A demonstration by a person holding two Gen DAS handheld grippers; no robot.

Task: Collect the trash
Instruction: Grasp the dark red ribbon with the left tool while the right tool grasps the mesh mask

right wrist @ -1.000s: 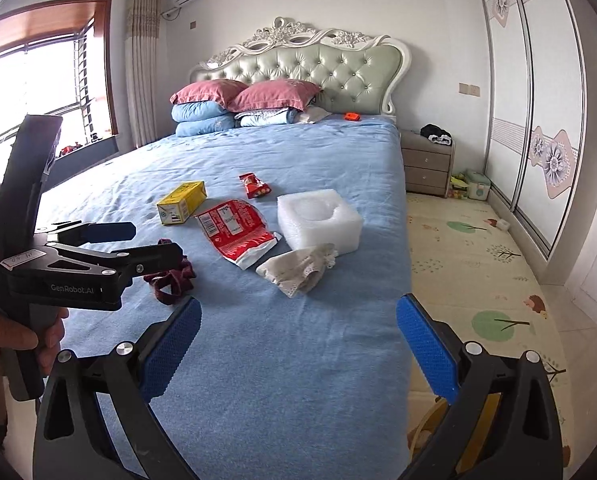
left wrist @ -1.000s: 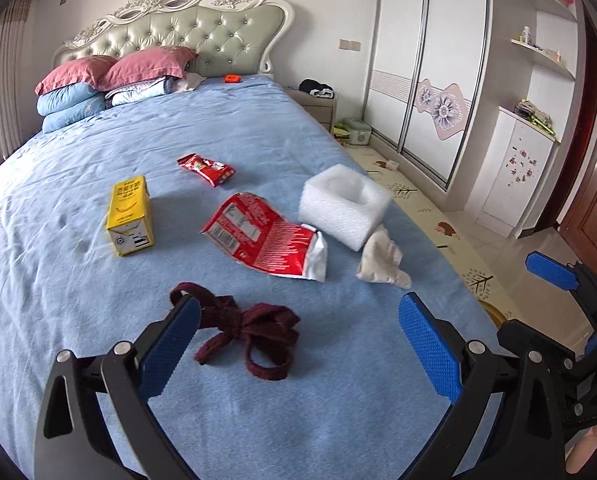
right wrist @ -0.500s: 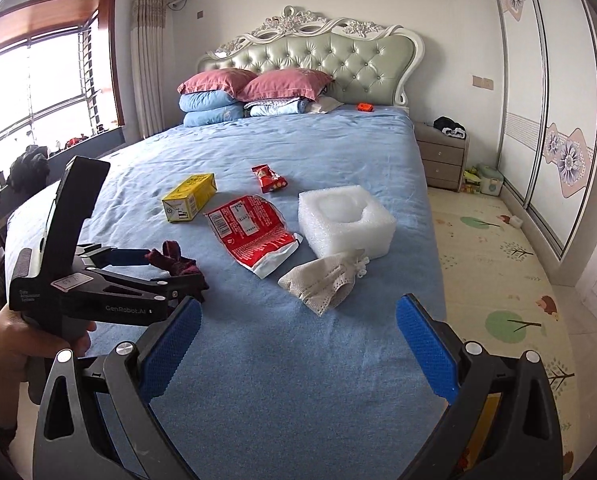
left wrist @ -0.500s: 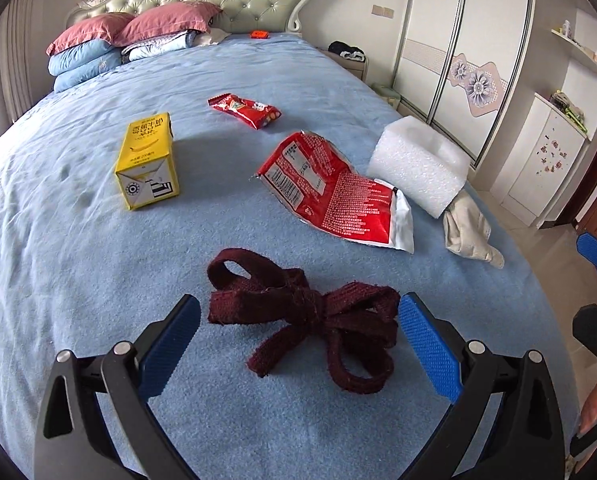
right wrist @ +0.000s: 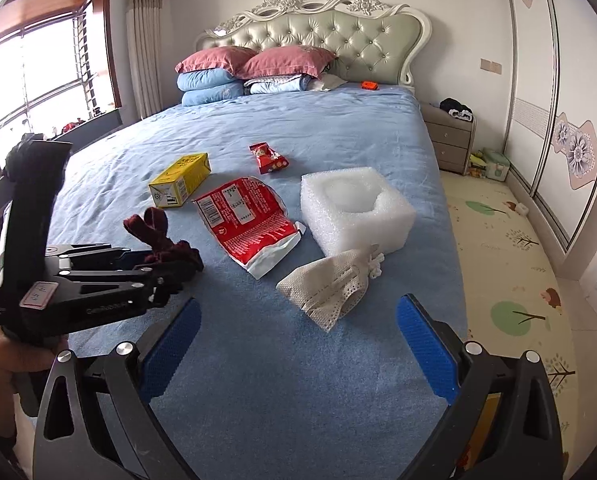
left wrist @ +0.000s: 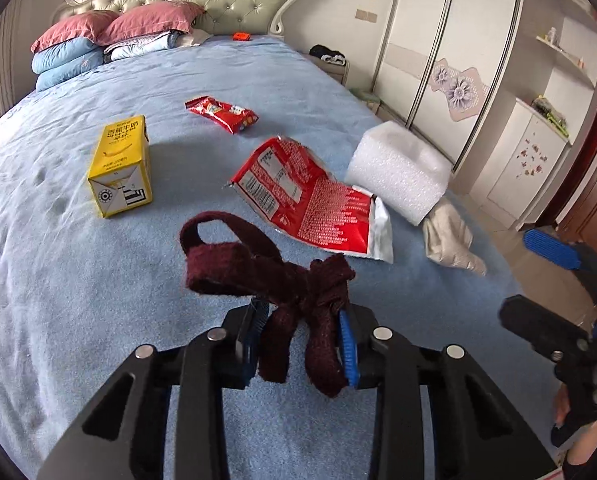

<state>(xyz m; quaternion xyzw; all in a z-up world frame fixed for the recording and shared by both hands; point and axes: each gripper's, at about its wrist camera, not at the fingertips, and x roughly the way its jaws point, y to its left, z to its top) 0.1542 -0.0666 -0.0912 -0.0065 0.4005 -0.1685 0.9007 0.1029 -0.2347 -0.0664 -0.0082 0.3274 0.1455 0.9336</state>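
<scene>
My left gripper (left wrist: 302, 336) is shut on a dark red knotted cloth strip (left wrist: 266, 268) at the near part of the blue bed (left wrist: 58, 280); both also show in the right wrist view, the gripper (right wrist: 174, 264) and the strip (right wrist: 154, 228). My right gripper (right wrist: 298, 344) is open and empty above the bed's near edge, short of a crumpled white mesh cloth (right wrist: 330, 284). A large red wrapper (left wrist: 306, 200), a small red snack packet (left wrist: 222, 114), a yellow carton (left wrist: 122, 164) and a white foam block (left wrist: 398, 168) lie on the bed.
Pillows (right wrist: 254, 72) and a tufted headboard (right wrist: 318, 36) are at the far end. A nightstand (right wrist: 452, 140) and sliding wardrobe doors (right wrist: 558, 120) stand to the right. A patterned play mat (right wrist: 510, 260) covers the floor beside the bed.
My left gripper moved forward over the dark red cloth strip and shut on it. My right gripper moved slightly closer to the bed and stayed open.
</scene>
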